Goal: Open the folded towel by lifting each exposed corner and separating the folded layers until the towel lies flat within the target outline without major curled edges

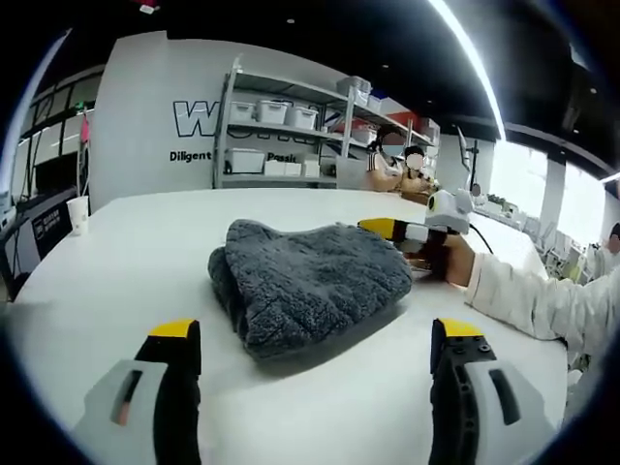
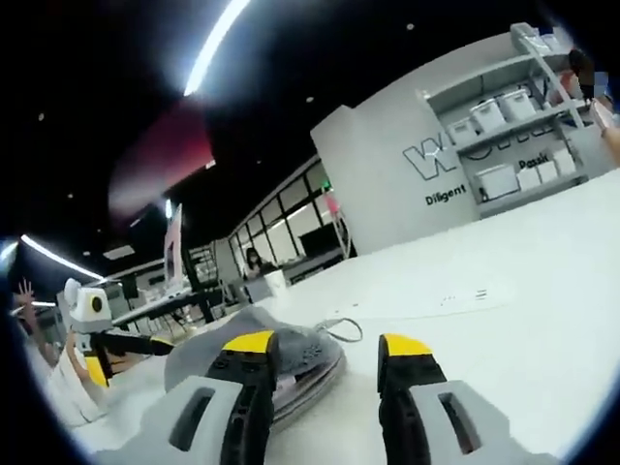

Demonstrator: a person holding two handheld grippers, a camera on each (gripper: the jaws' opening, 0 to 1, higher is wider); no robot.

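A grey fluffy towel (image 1: 310, 276) lies folded in a thick bundle on the white table (image 1: 145, 252). In the left gripper view, my left gripper (image 1: 315, 334) is open just short of the towel's near edge. My right gripper (image 1: 389, 238) comes in from the right, held by a hand in a white sleeve, at the towel's far right corner. In the right gripper view, my right gripper (image 2: 327, 345) is open and low over the table (image 2: 523, 291). Its left jaw is over the towel (image 2: 305, 360) and the layered edge lies between the jaws. The left gripper (image 2: 114, 354) shows at far left.
A white paper cup (image 1: 77, 211) stands near the table's left edge. Behind the table is a metal shelf (image 1: 281, 126) with white bins against a lettered wall. People sit at the back right (image 1: 402, 165). Bare tabletop surrounds the towel.
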